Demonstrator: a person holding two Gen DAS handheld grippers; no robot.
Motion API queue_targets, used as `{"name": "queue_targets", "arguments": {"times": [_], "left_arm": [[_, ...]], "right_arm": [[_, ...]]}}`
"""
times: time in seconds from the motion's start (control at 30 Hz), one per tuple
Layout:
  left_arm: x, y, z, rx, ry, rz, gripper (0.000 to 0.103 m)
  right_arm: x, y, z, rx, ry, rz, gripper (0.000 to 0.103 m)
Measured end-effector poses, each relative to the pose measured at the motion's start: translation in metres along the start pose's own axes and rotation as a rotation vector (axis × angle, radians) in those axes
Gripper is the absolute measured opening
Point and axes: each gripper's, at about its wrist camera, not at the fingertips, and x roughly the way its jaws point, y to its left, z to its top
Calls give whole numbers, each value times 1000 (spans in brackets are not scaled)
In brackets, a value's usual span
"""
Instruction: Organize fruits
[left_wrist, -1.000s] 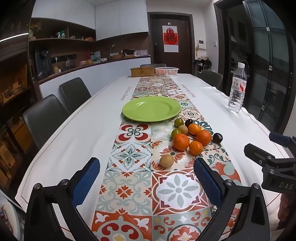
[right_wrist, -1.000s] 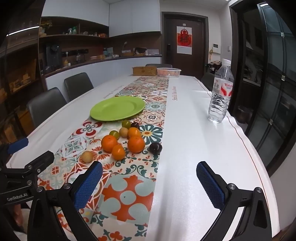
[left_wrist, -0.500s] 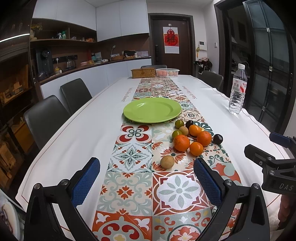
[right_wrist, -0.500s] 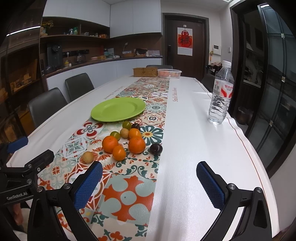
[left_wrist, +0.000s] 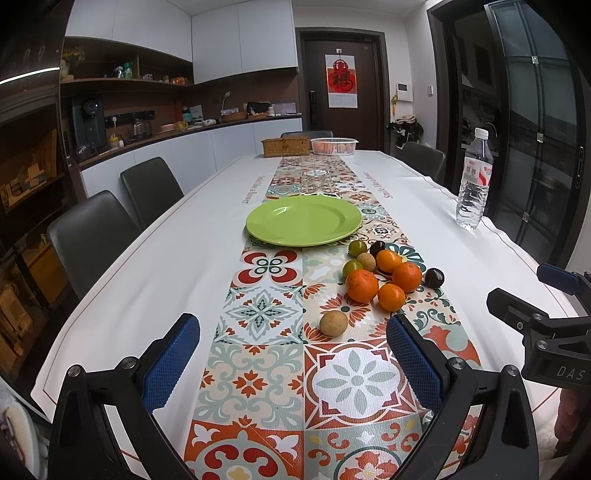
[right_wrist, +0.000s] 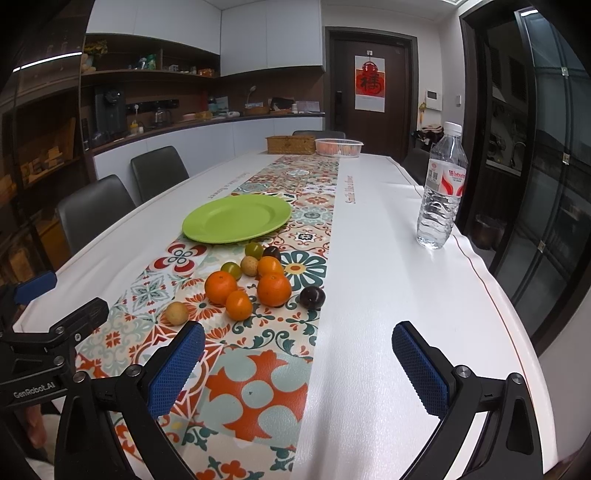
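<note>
An empty green plate (left_wrist: 303, 220) (right_wrist: 237, 218) rests on the patterned table runner. Just nearer than it lies a cluster of fruit: several oranges (left_wrist: 362, 285) (right_wrist: 273, 289), two small green fruits (left_wrist: 357, 247), two dark plums (left_wrist: 434, 277) (right_wrist: 312, 297), and tan round fruits, one (left_wrist: 333, 323) (right_wrist: 176, 313) lying apart nearest me. My left gripper (left_wrist: 293, 354) is open above the runner, short of the fruit, holding nothing. My right gripper (right_wrist: 297, 360) is open too, empty, to the right of and nearer than the fruit.
A water bottle (left_wrist: 474, 184) (right_wrist: 441, 188) stands near the table's right edge. A wicker box (left_wrist: 285, 146) and a white basket (left_wrist: 334, 145) sit at the far end. Dark chairs (left_wrist: 92, 236) line the left side. White tablecloth flanks the runner.
Both cameras have tilted or risen slightly, so the scene sits a little lower in view. The fruit and plate have not moved, and both grippers stay open.
</note>
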Motion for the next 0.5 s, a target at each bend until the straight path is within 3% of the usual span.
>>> {"name": "queue_targets", "arguments": {"times": [0.5], "left_arm": [[0,0,0,0,-1,1,103]], "right_arm": [[0,0,0,-1,-3,0,102]]}}
